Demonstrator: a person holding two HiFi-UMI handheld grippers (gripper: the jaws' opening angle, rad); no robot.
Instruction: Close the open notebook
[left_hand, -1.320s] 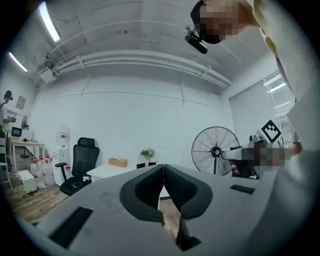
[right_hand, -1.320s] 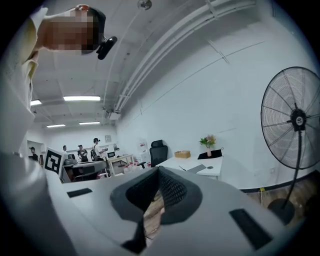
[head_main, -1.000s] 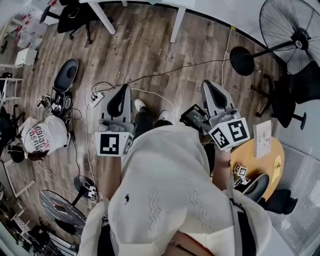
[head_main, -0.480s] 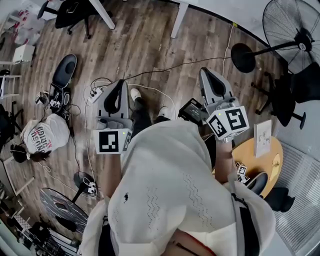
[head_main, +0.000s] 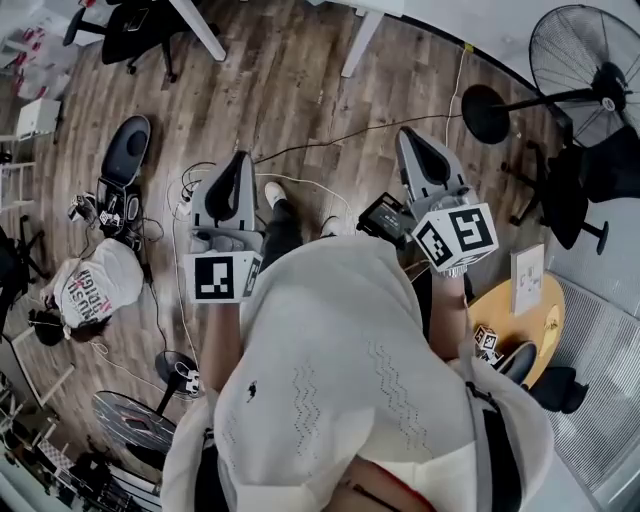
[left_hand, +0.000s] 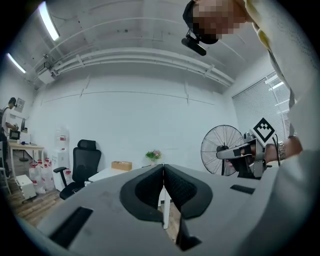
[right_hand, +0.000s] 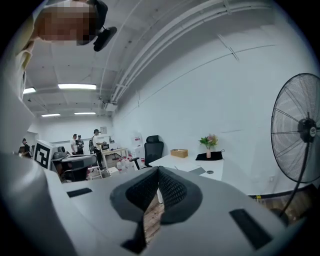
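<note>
**Occluded and cropped regions around the round table**
The person's shoulder (head_main: 500, 430) covers the near-left part of the round table (head_main: 505, 310). The white paper item (head_main: 527, 278) at the table's far edge is too small to tell open from closed. The dark object (head_main: 515, 368) at its near edge is half hidden and unidentifiable. Beyond the table, the picture's right edge crops the standing fan (head_main: 585, 60).

We find open floor (head_main: 300, 80) ahead (only cables (head_main: 350, 135) trail across it). On our right, a standing fan (head_main: 600, 75) and black chair (head_main: 600, 170) hem the round tabletop (head_main: 505, 310).
</note>
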